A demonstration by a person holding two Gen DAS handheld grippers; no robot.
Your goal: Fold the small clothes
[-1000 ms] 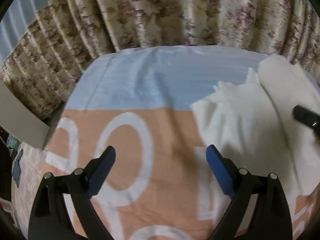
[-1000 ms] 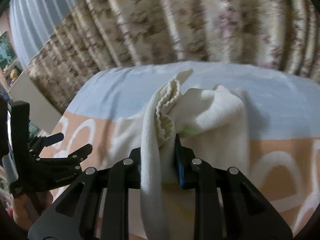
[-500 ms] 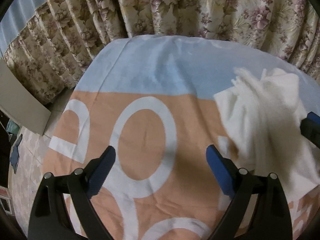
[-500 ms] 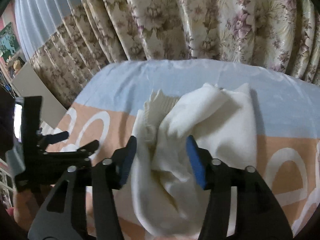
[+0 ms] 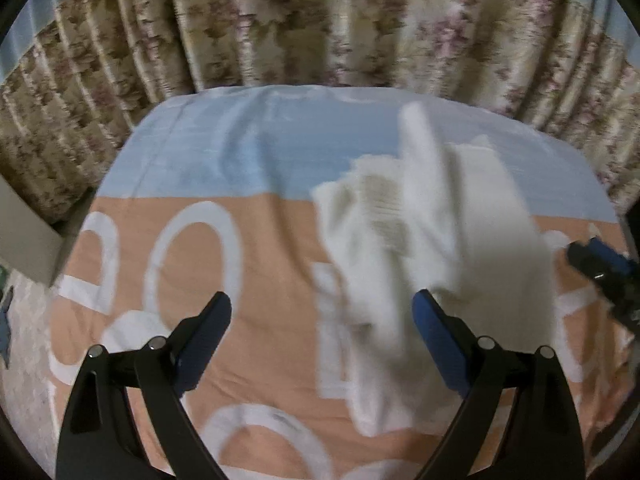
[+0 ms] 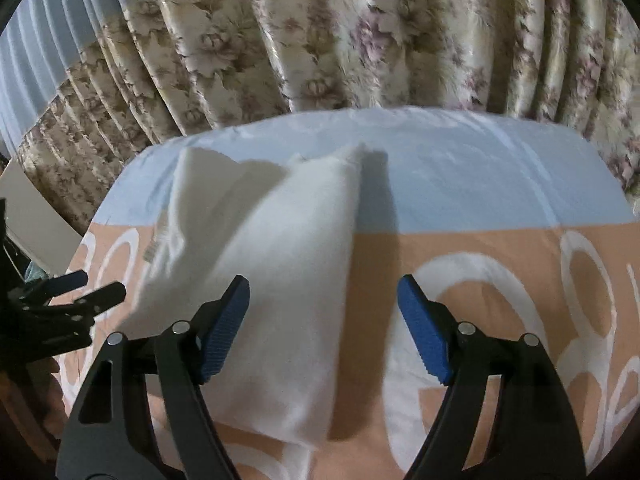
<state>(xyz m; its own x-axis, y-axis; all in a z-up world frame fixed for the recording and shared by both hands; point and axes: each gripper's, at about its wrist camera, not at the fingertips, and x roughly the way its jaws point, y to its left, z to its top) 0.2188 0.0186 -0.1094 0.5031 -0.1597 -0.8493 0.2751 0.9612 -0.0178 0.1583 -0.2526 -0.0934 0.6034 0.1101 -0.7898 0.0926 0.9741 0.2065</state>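
Note:
A small cream-white garment [image 5: 432,240] lies bunched on the bed sheet, right of centre in the left wrist view; a ribbed cuff shows near its top. In the right wrist view the same garment [image 6: 272,248] lies left of centre, folded over on itself. My left gripper [image 5: 322,324] is open and empty, with its right pad [image 5: 434,332] at the garment's near edge. My right gripper [image 6: 324,312] is open and empty, low over the garment's right edge. Each gripper shows at the side of the other's view.
The bed sheet [image 5: 240,152] is pale blue at the far end and peach with large white letters nearer. Floral curtains [image 6: 360,40] hang close behind the bed. A pale board [image 5: 24,240] stands at the left beside the bed.
My right gripper was shut on the garment a second ago, then opened and let it drop onto the sheet. My left gripper has moved right, closer to the garment.

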